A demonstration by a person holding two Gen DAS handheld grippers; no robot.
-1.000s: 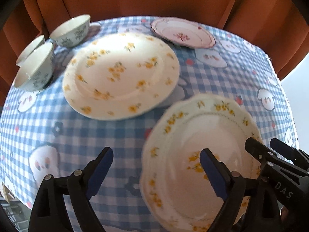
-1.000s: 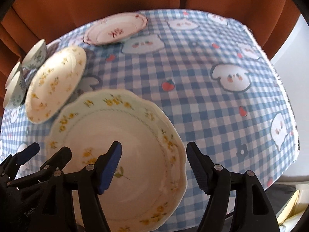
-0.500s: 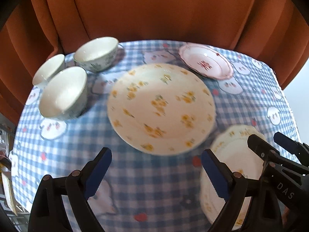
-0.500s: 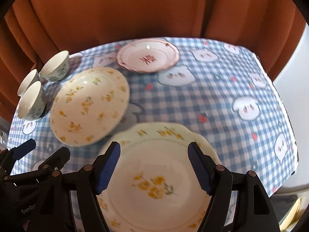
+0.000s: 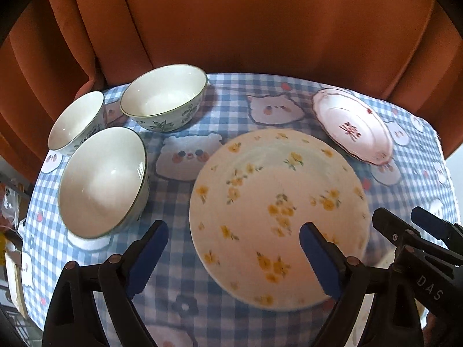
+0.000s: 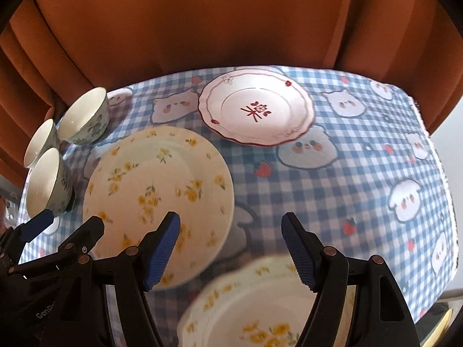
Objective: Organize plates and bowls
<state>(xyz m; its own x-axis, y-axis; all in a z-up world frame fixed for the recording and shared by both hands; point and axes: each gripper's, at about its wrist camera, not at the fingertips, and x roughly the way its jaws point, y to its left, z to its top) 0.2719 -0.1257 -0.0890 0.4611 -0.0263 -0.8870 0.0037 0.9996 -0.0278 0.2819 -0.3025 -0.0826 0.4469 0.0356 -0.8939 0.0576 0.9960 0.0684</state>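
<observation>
My left gripper (image 5: 233, 256) hangs above the blue-checked tablecloth (image 5: 179, 274), pointing steeply down. Its jaws are closing a little but stand wide apart, with nothing between the blue pads. The right-hand pad sits over the near part of the round yellow-flowered plate (image 5: 277, 214), which lies flat on the cloth; the left-hand pad is over bare cloth.

To the left of that plate three white bowls with green leaf prints stand close together, all upright: the nearest bowl (image 5: 102, 180), the far-left bowl (image 5: 76, 121) just behind it, and the far bowl (image 5: 163, 97) nearest the orange curtain (image 5: 260, 20). At the far right of the table lies the scalloped plate with red trim (image 5: 351, 124), apart from the yellow one.

My right gripper (image 6: 231, 251) is also parted and empty, its pads over bare cloth just to the right of the round yellow-flowered plate. Directly below it, at the near edge of the table, lies the wavy-rimmed yellow-flowered plate (image 6: 254, 312). It is blurred, so I cannot be sure, but the pads seem clear of its rim.

In the right wrist view my left gripper shows at the lower left edge, close beside the right one.
</observation>
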